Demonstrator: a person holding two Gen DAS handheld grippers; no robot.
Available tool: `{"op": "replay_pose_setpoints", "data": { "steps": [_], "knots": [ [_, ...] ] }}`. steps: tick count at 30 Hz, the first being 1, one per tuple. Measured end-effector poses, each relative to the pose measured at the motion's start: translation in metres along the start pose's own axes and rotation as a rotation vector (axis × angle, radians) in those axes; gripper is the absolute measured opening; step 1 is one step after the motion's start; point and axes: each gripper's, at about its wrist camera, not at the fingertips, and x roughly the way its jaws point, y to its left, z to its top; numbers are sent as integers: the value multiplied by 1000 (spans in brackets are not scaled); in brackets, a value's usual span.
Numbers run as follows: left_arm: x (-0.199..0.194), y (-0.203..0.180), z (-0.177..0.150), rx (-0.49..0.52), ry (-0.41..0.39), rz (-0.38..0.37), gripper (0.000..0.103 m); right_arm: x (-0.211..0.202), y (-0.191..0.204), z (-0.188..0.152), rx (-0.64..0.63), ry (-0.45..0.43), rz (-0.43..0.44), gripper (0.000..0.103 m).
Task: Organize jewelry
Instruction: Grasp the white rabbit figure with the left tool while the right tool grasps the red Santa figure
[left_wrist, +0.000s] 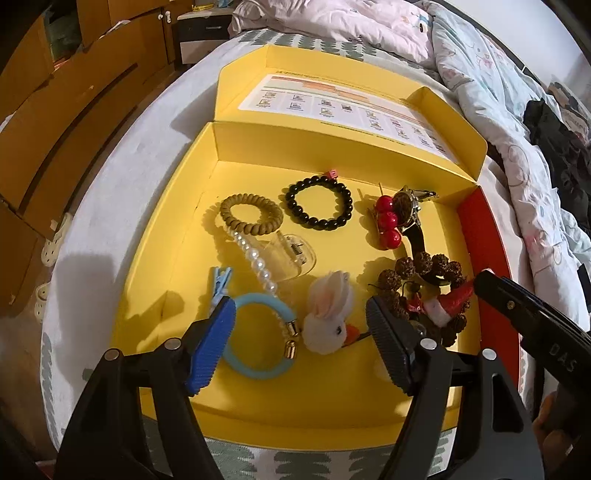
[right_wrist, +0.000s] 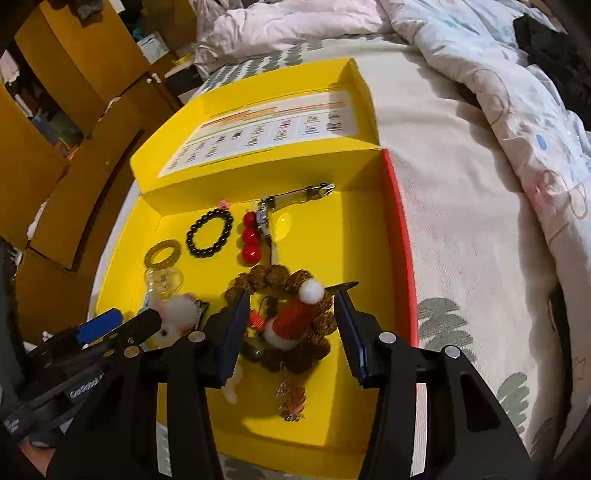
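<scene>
An open yellow box (left_wrist: 177, 236) on the bed holds several pieces. A black bead bracelet (left_wrist: 319, 203), a tan coil hair tie (left_wrist: 251, 213), a pearl strand (left_wrist: 255, 262), a clear claw clip (left_wrist: 291, 254), a blue ring bracelet (left_wrist: 258, 334), a white rabbit clip (left_wrist: 328, 317), red berry clip (left_wrist: 388, 221), a watch (left_wrist: 408, 206) and a brown seed bracelet (left_wrist: 424, 269) with a Santa hat clip (left_wrist: 450, 301). My left gripper (left_wrist: 299, 343) is open above the blue bracelet and rabbit. My right gripper (right_wrist: 291, 325) is open, straddling the Santa hat clip (right_wrist: 295, 317) and seed bracelet (right_wrist: 280, 275).
The box lid (left_wrist: 332, 107) with a printed sheet stands open at the back. A red box edge (right_wrist: 402, 236) runs on the right. Rumpled quilts (right_wrist: 498, 92) lie on the bed to the right; wooden cabinets (left_wrist: 55, 129) stand left.
</scene>
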Motion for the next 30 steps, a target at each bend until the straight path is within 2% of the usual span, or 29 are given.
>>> {"op": "replay_pose_setpoints", "data": {
  "steps": [3, 6, 8, 15, 17, 25, 30],
  "knots": [
    [6, -2, 1, 4, 12, -4, 68, 6, 1, 2, -6, 10, -5, 48],
    [12, 2, 3, -10, 33, -16, 59, 10, 3, 4, -8, 9, -11, 48],
    [16, 7, 4, -28, 51, -30, 46, 12, 3, 5, -11, 11, -8, 44],
    [14, 10, 7, -48, 52, -57, 32, 20, 4, 5, -14, 25, 0, 31],
    [13, 9, 7, -40, 50, -60, 22, 20, 3, 5, -11, 23, -1, 24],
    [10, 7, 7, -36, 44, -95, 9, 20, 4, 4, -15, 22, 4, 20],
    [10, 8, 8, -42, 41, -118, 6, 17, 3, 4, -15, 18, 16, 15]
  ]
}}
